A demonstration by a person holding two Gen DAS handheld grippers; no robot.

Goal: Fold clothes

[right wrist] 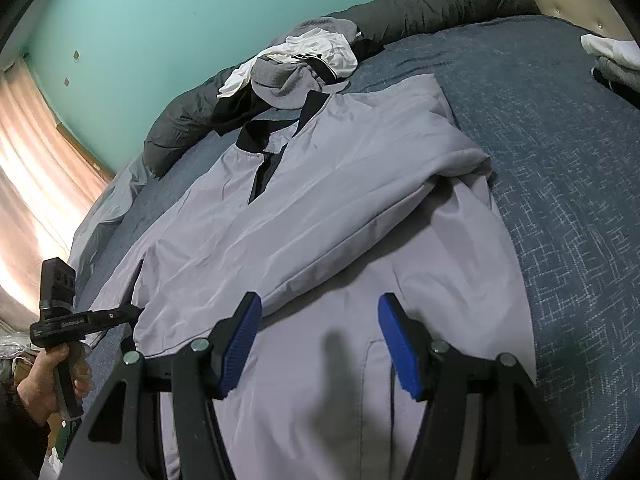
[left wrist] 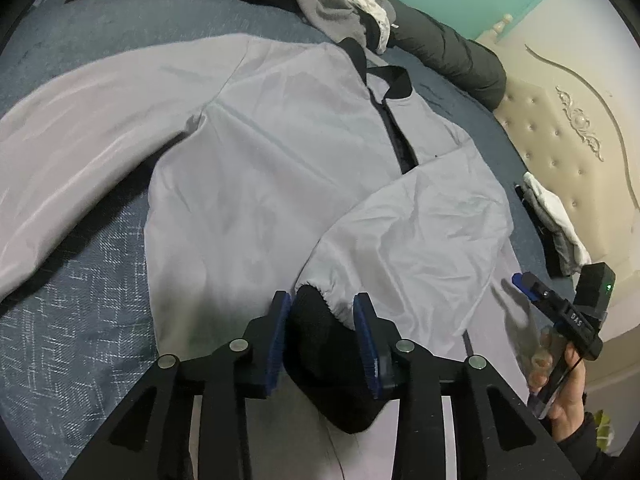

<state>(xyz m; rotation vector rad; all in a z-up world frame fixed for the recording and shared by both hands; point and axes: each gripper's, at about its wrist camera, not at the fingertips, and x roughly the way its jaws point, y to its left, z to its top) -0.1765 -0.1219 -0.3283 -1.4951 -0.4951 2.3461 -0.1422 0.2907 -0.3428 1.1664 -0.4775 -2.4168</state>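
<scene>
Blue woven bedspread [left wrist: 80,320] fills most of both views, w/ a grey jacket [left wrist: 248,152] spread flat across it, black collar [left wrist: 394,80] toward the top of the frame. One sleeve is folded across the jacket body; its black knit cuff [left wrist: 324,360] lies bottom centre in the left wrist view, between the left gripper [left wrist: 322,340] pads, which stand slightly apart, no clear pinch on the cuff. The right wrist view hides that cuff behind the fabric. It shows the right gripper [right wrist: 320,344] bottom centre, jaws wide apart w/ only jacket cloth below. Dark padded coat [right wrist: 420,4] runs along the top edge, clothes pile [right wrist: 296,68] on it. Only the left view shows the cream tufted headboard [left wrist: 560,128] at right; only the right view shows the curtain [right wrist: 36,184] at left. Small folded stack [left wrist: 556,220] at right edge.
</scene>
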